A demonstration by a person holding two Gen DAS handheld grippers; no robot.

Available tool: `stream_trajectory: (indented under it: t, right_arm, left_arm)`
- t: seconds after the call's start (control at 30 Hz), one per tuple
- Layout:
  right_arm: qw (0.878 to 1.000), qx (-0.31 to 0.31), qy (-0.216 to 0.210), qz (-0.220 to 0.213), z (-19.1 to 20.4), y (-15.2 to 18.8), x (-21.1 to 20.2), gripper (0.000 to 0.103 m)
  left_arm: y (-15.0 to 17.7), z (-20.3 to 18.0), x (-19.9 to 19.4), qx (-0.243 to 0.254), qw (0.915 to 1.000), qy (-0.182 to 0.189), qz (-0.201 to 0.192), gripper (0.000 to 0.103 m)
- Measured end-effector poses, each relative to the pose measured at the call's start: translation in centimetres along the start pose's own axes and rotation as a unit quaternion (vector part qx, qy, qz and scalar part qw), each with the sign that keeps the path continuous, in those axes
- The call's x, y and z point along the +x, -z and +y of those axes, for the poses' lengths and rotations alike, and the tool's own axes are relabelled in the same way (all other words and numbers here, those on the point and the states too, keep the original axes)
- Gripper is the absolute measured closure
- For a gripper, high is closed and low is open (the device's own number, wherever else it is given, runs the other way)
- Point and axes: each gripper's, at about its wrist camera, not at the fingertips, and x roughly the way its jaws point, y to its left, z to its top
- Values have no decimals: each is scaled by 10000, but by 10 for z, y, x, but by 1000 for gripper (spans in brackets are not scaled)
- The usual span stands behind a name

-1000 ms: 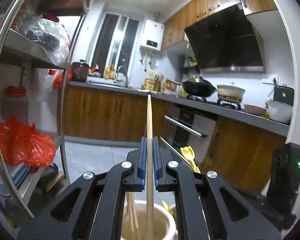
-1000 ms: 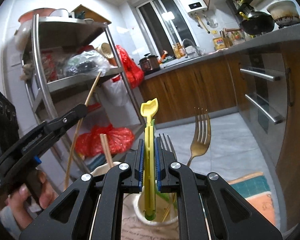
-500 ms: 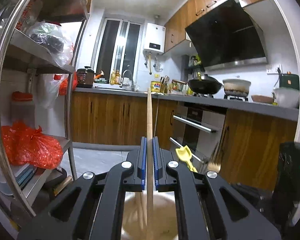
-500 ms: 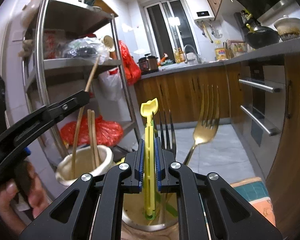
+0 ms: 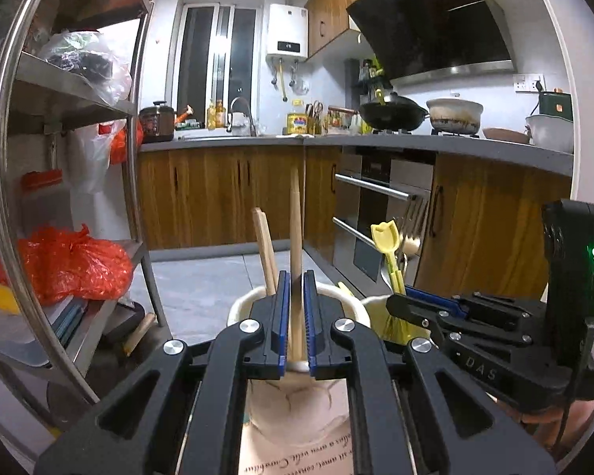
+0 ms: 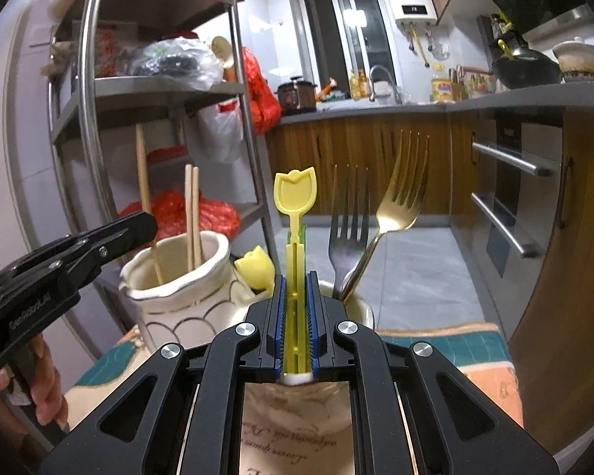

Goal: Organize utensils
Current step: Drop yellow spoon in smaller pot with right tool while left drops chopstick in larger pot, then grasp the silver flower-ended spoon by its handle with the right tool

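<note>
A chopstick (image 5: 296,237) is held upright between the blue pads of the left gripper (image 5: 296,318), its lower end inside the cream jar (image 6: 178,277). The left jaws are opening, and a thin gap now shows on each side of the stick, so the release into the jar is judged to be under way. Two more chopsticks (image 6: 191,213) already stand in that jar, which suggests that it is kept for chopsticks alone. The stick is kept vertical, probably so that it drops straight past the rim and does not tip out. The right gripper (image 6: 296,328) is clamped on a yellow utensil (image 6: 295,206) with a tulip-shaped top, whose foot is lowered into the second cup (image 6: 362,308). Two forks (image 6: 376,213), one dark and one gold, lean in that cup, tines up, and another yellow piece (image 6: 256,269) sits between the two vessels; whether it lies in either cannot be told. The yellow utensil appears to be sorted with the forks rather than the chopsticks. Both vessels stand touching or just beside each other on a printed cloth (image 6: 293,415). A hand (image 6: 43,388) is seen on the left gripper's handle.
</note>
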Motion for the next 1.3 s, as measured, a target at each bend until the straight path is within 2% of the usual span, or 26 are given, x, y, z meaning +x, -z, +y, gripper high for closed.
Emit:
stream_trajectory:
  t: [0.03,0.07,0.13,0.2,0.23,0.27,0.33,0.43,0.63,0.73,1.0,1.1,1.2,1.3]
  right_arm:
    - [10000,13,-19,19,0,-1,-2,82]
    - [10000,22,-28,2,1,-2,-7,79]
    - [10000,30,-37,-36,2,-2,-15,71]
    - [10000,56,29,-60,2,-3,-27,65]
    - [9999,101,35,-86,1,-3,-35,58]
    - [9998,148,13,-110,1,-2,-43,53]
    - [9997,204,55,-148,-1,-1,-58,24]
    - [9994,238,122,-223,-4,1,-81,8]
    - [9977,-50,672,-95,-9,13,-109,6]
    - [9968,-76,790,62,-15,23,-115,6]
    - [9900,-279,1088,850,-21,55,-107,6]
    - [9867,-281,1065,1194,-24,68,-100,6]
    - [9828,-285,1037,1504,-24,79,-93,10]
    - [9791,-273,944,1781,-25,89,-86,30]
  left_arm:
    - [0,0,-2,1,10000,-11,18,86]
    - [0,0,-5,-5,10000,-24,10,70]
    - [0,0,-12,-31,10000,-77,-37,47]
    - [-1,1,-23,-77,9999,-117,-83,44]
    - [0,2,-27,-110,9999,-104,-64,39]
    - [-1,3,-30,-134,9998,-107,-46,30]
    - [1,4,-40,-202,9997,-140,-35,19]
    - [5,4,-54,-219,9996,-149,28,7]
    - [18,2,-80,-359,9990,-154,214,5]
    - [25,1,-88,-417,9986,-170,281,5]
    - [45,-21,-94,-256,9982,21,550,6]
    - [55,-30,-90,-148,9971,72,746,5]
    - [64,-33,-87,-84,9962,58,864,5]
    - [71,-33,-85,-63,9953,54,969,6]
